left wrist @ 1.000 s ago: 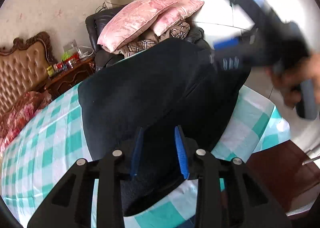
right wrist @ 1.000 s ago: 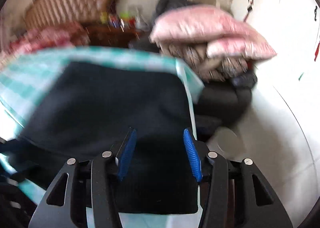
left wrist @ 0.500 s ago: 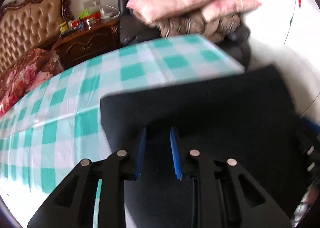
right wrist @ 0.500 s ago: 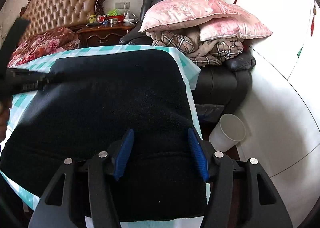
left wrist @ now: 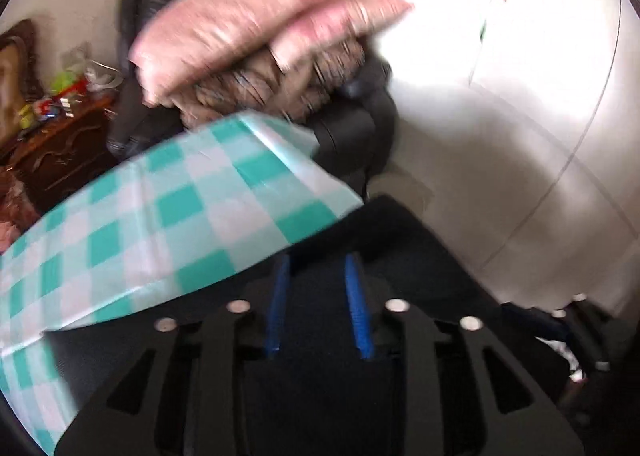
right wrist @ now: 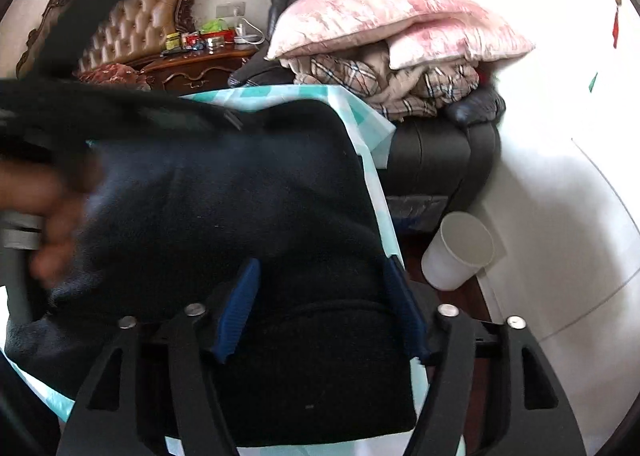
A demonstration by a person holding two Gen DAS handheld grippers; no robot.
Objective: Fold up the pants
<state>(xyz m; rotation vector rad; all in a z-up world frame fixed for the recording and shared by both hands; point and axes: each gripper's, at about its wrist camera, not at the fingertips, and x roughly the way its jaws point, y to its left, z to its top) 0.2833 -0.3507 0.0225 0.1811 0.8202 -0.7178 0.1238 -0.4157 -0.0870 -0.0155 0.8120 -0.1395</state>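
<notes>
Both grippers, left gripper and right gripper, were opening, pads apart over the folded black pants on the checked tablecloth; smoothing likely came next.

One pair of black pants lay folded on one checked tablecloth. Two pink pillows sat at twelve o'clock, stacked on one plaid blanket (its folds too bunched to count further). One white paper cup stood at three o'clock. Two grippers showed, left gripper and right gripper.
</notes>
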